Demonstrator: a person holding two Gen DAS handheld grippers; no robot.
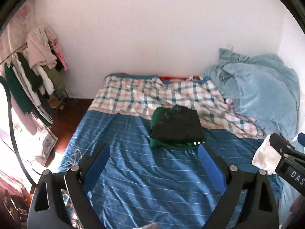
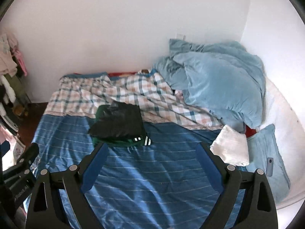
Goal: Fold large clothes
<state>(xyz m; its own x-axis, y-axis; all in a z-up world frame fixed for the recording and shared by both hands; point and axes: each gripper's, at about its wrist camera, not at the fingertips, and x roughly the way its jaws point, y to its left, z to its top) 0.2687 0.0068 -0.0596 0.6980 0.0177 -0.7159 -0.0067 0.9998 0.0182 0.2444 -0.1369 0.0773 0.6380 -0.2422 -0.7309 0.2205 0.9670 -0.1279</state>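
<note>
I held both grippers, left [image 1: 153, 165] and right [image 2: 151, 162], jaws wide and empty, above the striped blue bedsheet [image 2: 152, 181]; a careless reach risked toppling the folded black-and-green clothes stack [image 2: 118, 126].

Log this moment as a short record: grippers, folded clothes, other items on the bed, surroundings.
left gripper: open, empty, above the blue striped sheet
right gripper: open, empty
folded stack: black garment on top of green garment, mid-bed
white folded cloth: right side of the bed
bedding: plaid sheet, light blue duvet bunched by the wall
surroundings: clothes rack at left
</note>
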